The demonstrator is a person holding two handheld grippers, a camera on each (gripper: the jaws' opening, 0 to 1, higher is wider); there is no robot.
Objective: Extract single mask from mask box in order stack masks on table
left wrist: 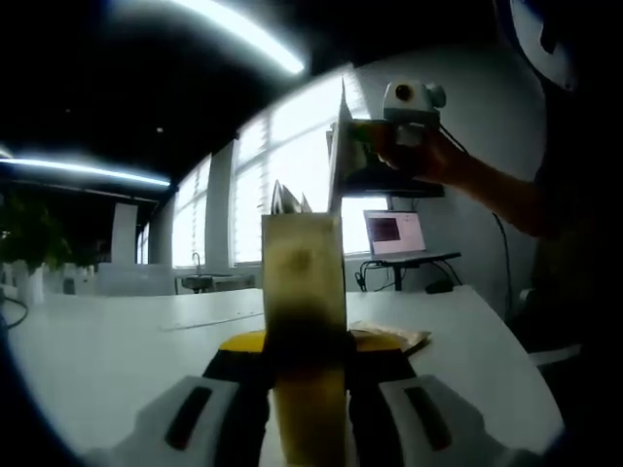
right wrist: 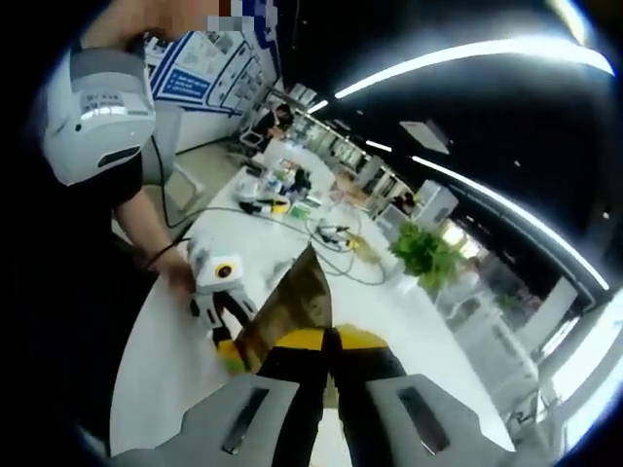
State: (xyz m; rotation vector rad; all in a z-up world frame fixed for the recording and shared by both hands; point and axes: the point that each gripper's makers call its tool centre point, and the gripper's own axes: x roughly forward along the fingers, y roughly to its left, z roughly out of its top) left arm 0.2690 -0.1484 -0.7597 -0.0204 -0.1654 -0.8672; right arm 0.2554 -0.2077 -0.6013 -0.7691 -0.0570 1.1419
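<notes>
Left tool (left wrist: 310, 389) clamped on upright mask box (left wrist: 304, 292), right tool (right wrist: 329, 389) pinching a thin mask (right wrist: 292, 302) above white desk (left wrist: 117, 341), laptop (left wrist: 394, 233) behind.

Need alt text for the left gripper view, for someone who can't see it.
The left hand-held gripper grips an upright yellowish mask box over a white table. Beyond it, a person's hand holds the other hand-held gripper raised before bright windows.
</notes>
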